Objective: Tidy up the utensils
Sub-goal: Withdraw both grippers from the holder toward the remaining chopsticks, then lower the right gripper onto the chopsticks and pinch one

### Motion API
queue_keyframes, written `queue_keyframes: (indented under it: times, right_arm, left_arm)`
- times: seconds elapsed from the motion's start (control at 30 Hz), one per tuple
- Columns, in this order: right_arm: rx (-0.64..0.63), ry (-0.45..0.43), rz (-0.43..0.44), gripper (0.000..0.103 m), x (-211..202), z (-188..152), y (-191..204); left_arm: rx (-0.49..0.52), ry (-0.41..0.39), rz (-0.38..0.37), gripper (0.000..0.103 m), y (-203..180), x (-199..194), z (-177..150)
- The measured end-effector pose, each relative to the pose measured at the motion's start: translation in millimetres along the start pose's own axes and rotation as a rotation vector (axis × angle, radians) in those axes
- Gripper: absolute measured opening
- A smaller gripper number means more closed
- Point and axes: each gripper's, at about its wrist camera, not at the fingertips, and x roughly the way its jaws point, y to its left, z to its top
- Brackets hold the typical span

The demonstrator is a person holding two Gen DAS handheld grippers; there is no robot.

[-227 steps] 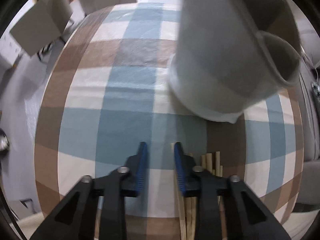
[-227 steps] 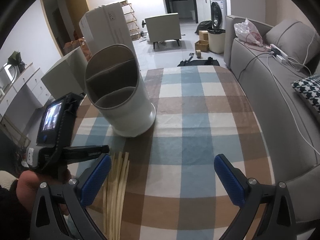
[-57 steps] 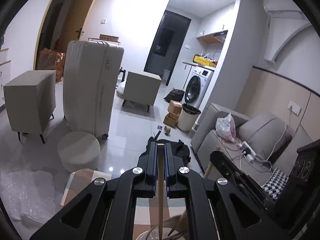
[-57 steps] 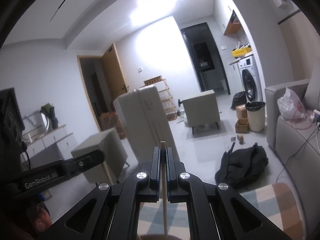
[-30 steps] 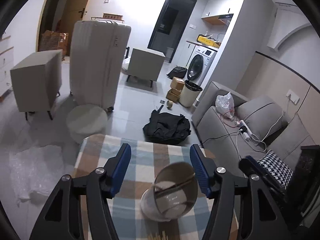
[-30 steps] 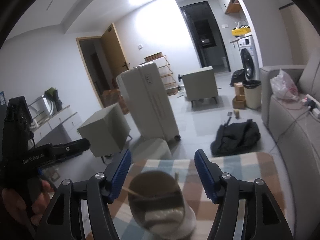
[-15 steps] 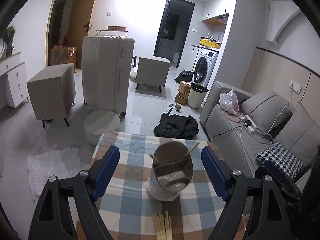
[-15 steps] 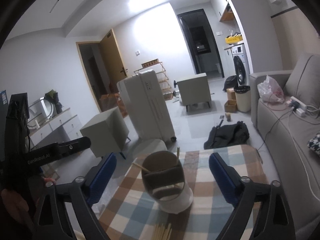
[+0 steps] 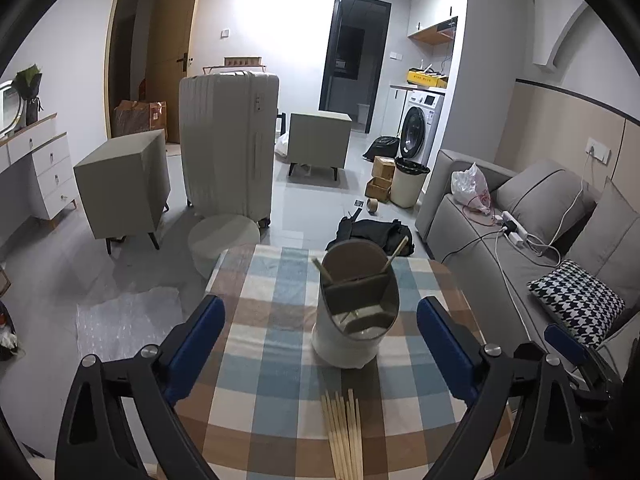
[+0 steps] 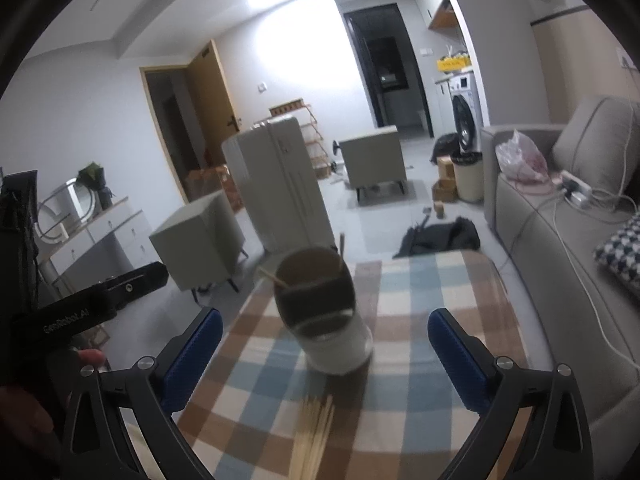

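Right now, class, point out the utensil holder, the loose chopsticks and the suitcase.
utensil holder (image 9: 347,344): left wrist view, white outer wall.
loose chopsticks (image 9: 345,428): left wrist view, middle of the bundle.
suitcase (image 9: 228,140): left wrist view, front panel.

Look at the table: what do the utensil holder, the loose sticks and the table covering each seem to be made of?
Utensil holder: probably matte white plastic or ceramic; smooth, even wall, darker brown inside.
Loose sticks: likely bamboo or wood, unfinished; pale tan, thin and straight.
Table covering: apparently woven cloth; flat blue, brown and cream checks, no shine.
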Motion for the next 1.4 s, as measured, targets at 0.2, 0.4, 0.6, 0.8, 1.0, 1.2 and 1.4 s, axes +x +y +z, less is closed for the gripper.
queue_keyframes:
  times: [0.2, 0.4, 0.6, 0.8, 1.0, 1.2, 1.4]
  right_arm:
    - [0.002, 0.095, -0.029, 0.103, 13.6, -21.5, -3.8]
    - [-0.032, 0.236, -0.047, 0.1, 45.5, -47.2, -2.4]
    - [-0.017, 0.396, -0.064, 0.082, 84.8, -70.2, -8.1]
    - [0.042, 0.629, -0.057, 0.052, 137.9, -99.6, -15.6]
    - [0.04, 0.788, -0.075, 0.039, 187.8, -127.0, -17.0]
    - [-0.039, 0.796, -0.101, 0.034, 201.7, -133.1, -6.9]
    - [-0.121, 0.82, -0.145, 0.028, 202.8, -133.7, 5.9]
  left_arm:
    - [0.005, 0.064, 0.023, 0.094, 9.0, 18.8, -33.0]
    - [-0.041, 0.158, 0.028, 0.094, 24.0, 40.4, -45.2]
    - [-0.075, 0.238, 0.061, 0.094, 37.6, 59.7, -53.7]
    - [-0.081, 0.309, 0.09, 0.094, 46.6, 76.5, -61.1]
    - [-0.147, 0.351, 0.086, 0.094, 69.9, 82.7, -59.0]
    - [-0.207, 0.384, 0.083, 0.094, 88.2, 87.0, -61.4]
    - [-0.262, 0.417, 0.081, 0.094, 104.0, 92.9, -63.1]
